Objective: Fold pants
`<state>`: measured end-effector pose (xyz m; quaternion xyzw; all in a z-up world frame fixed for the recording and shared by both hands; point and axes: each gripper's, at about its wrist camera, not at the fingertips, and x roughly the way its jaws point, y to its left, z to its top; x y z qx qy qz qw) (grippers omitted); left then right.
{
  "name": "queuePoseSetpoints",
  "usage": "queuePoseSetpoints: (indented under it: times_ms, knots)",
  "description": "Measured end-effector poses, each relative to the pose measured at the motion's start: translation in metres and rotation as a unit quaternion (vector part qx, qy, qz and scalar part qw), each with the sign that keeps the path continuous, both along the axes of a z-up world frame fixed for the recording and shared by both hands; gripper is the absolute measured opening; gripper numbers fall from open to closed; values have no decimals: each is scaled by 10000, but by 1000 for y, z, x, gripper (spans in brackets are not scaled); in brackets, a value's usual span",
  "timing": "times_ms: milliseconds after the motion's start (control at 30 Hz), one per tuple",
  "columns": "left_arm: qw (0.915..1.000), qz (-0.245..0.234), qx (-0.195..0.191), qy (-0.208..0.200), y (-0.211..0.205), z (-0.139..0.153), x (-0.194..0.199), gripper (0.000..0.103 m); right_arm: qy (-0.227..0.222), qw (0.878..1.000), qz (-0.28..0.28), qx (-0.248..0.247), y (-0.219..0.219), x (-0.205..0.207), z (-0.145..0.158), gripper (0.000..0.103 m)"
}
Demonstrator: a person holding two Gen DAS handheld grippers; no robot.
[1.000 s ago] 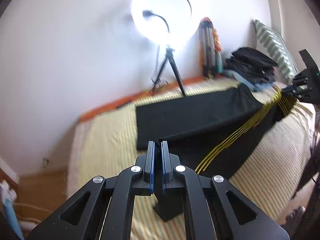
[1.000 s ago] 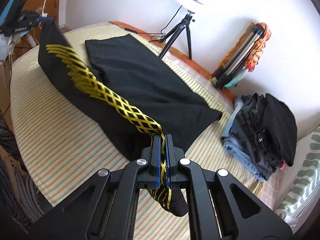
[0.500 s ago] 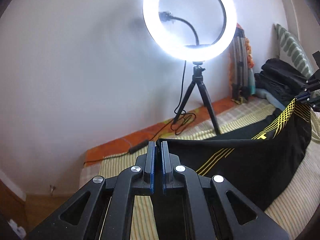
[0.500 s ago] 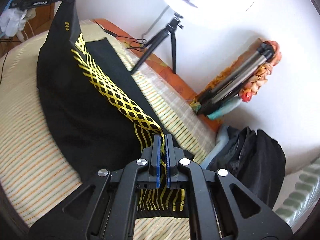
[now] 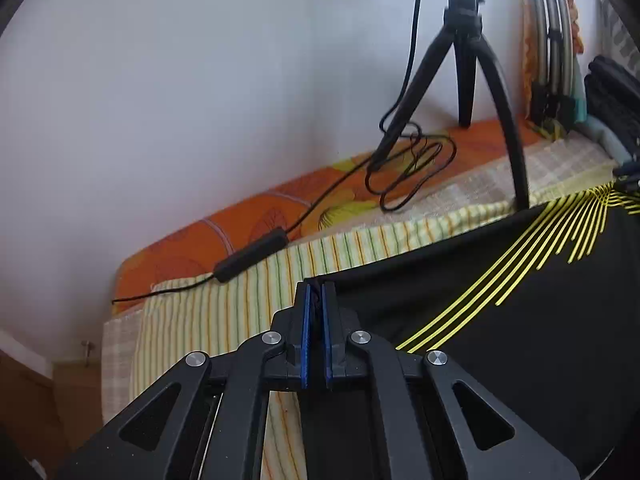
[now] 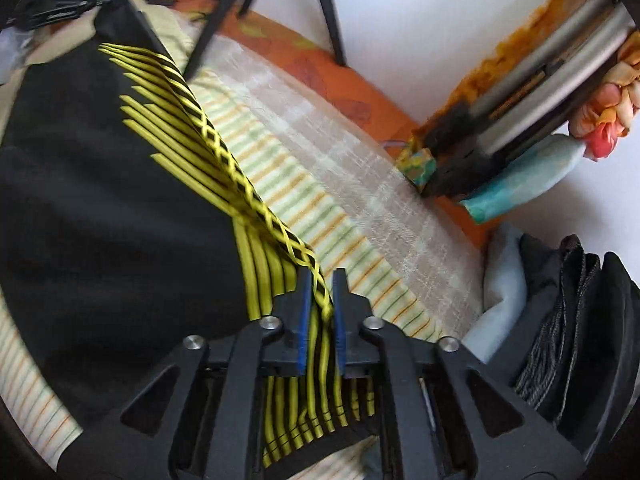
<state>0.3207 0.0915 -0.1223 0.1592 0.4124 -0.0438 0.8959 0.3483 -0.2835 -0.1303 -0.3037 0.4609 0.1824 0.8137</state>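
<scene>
I have the pants (image 6: 112, 208) spread on the bed (image 6: 320, 184), their lifted edge carried to the far side by the wall. My left gripper (image 5: 316, 300) is clenched on one corner. My right gripper (image 6: 320, 280) jaws have just been opening, cloth loose between them. I judge this fold nearly laid; release, smoothing and more folds remain.

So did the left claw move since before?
Yes. The left claw, shut on the pants, went toward the wall, closer to the tripod.
</scene>
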Motion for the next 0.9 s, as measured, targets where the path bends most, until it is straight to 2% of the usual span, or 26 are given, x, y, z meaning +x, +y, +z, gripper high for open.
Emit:
queuePoseSetpoints:
  times_ms: [67,133,267,367,467,500,567,733,833,900]
  knots:
    - [9999,66,-7,105,2,-6,2,5,-111,9997,-227,48,-6,6,1,42]
    - [9999,117,61,111,3,-9,1,11,-274,9981,-487,249,-16,6,10,51]
    - [9992,399,33,62,11,-5,2,28,-447,9924,-870,748,-36,-12,34,54]
    - [9985,532,-86,-105,16,11,-7,30,-469,9855,-1112,1190,-52,-42,51,63]
    - [9986,409,-224,-237,12,32,-28,31,-382,9779,-1305,1588,-66,-76,60,64]
    - [9988,328,-270,-258,8,38,-36,34,-306,9737,-1356,1805,-70,-88,62,64]
    - [9987,175,-356,-316,0,50,-59,39,-233,9668,-1446,2093,-77,-114,62,65]
    - [9971,-275,-654,-269,-27,65,-112,39,25,9520,-1510,2664,-86,-163,49,65]
    - [9950,-441,-890,-142,-42,65,-140,39,118,9497,-1512,2741,-83,-178,36,65]
    - [9933,-512,-1035,-16,-50,62,-158,39,127,9569,-1386,2549,-77,-185,28,65]
